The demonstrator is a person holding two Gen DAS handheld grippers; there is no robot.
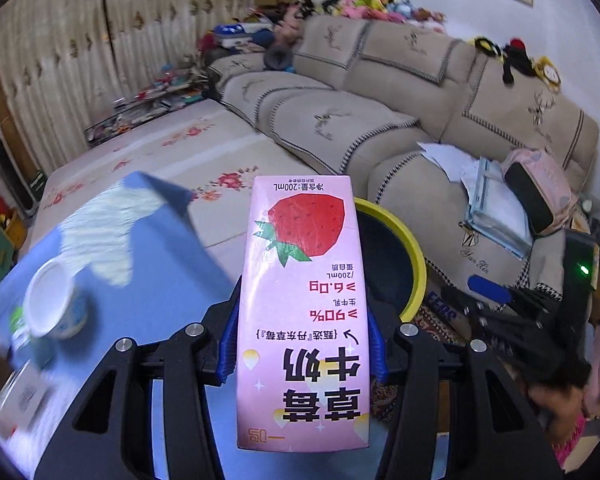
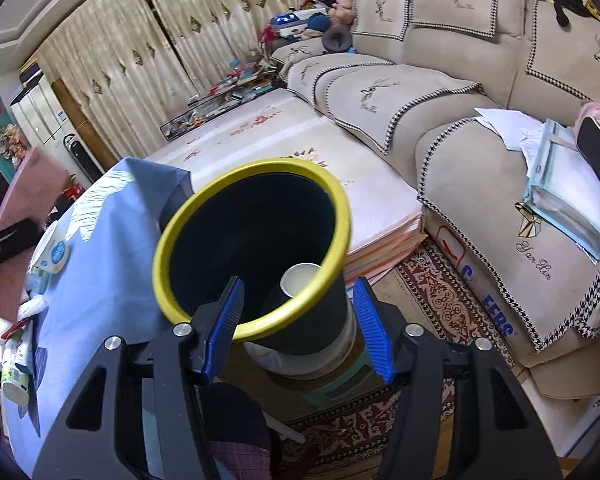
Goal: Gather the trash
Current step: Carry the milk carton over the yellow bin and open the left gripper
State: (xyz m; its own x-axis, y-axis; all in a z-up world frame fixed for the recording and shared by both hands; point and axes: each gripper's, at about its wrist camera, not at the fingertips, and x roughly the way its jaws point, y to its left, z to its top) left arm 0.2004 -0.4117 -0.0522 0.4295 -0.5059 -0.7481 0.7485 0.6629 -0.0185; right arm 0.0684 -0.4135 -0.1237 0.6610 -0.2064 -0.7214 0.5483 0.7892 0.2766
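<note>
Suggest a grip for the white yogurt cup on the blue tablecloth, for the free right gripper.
Take the yogurt cup across its side wall just below the rim, coming from above. It looks tipped, its open mouth facing up and sideways, so the round wall is the only part opposing pads can probably close on. The right gripper is open and empty.

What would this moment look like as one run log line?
left gripper: shut on strawberry milk carton | right gripper: open, empty | yellow-rimmed bin: holds paper cup | carton not yet binned
</note>
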